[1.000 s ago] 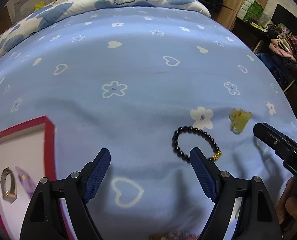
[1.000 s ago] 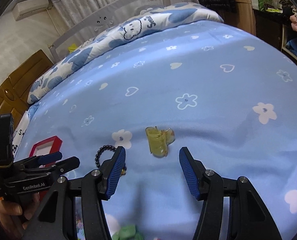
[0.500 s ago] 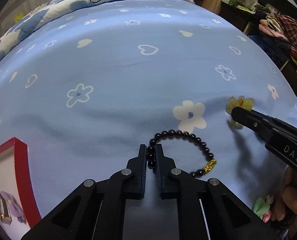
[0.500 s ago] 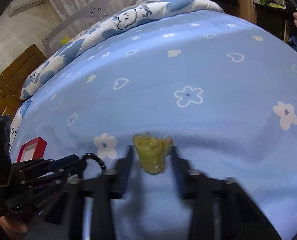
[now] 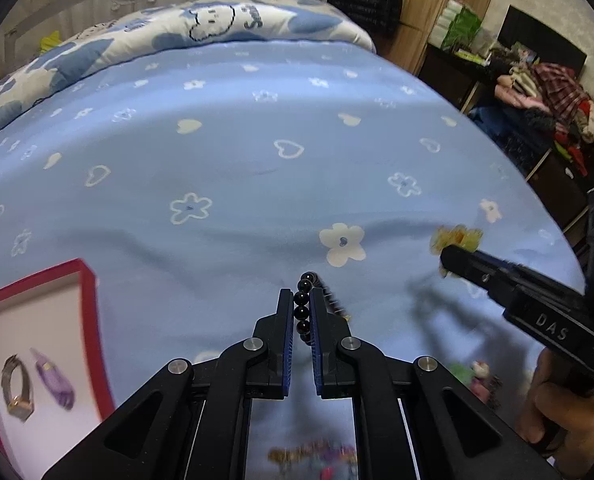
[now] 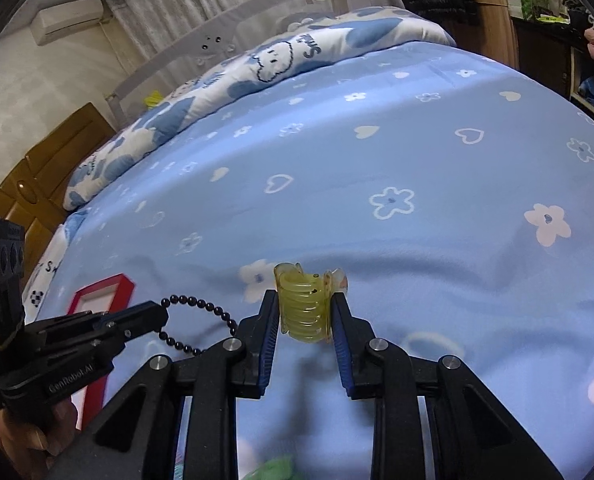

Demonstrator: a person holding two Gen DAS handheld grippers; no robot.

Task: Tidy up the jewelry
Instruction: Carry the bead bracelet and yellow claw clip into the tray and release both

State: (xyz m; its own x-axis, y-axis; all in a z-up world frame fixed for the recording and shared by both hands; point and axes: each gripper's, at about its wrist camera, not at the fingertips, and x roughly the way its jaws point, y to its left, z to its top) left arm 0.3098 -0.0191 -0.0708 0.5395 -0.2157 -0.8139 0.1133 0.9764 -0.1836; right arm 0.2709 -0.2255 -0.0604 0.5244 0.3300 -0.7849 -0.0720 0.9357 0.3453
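Blue bedding printed with white hearts and flowers is covering the bed (image 5: 225, 168), and a quilt (image 5: 217, 28) with cartoon clouds is lying bunched along the far edge. Beyond the bed on the right, a dark shelf with piled clothes (image 5: 545, 88) is standing against the wall.

On the near left of the bed, a red-rimmed box (image 5: 91, 320) with a white inside is sitting open; a watch (image 5: 17, 388) and a purple hair clip (image 5: 53, 378) are lying side by side in it.

The left tongs (image 5: 302, 308) are pinching a bracelet of black beads (image 5: 302, 304), the blue pads nearly meeting with the beads lined up between them. In the right wrist view the rest of the bracelet (image 6: 201, 320) is hanging in a loop from the tips of the left tongs (image 6: 153, 316), just above the sheet and to the right of the red box (image 6: 97, 296).

The right tongs (image 6: 305, 316) are closed part-way on a yellow see-through claw clip (image 6: 303, 306), a pad pressing each side of it. In the left wrist view the same clip (image 5: 455, 240) is showing at the tip of the right tongs (image 5: 451, 258), to the right of the bracelet and well apart from it, with a hand (image 5: 557, 404) gripping the handle below.

A few small colourful items are lying blurred at the near edge of the bed; what they are I cannot tell.
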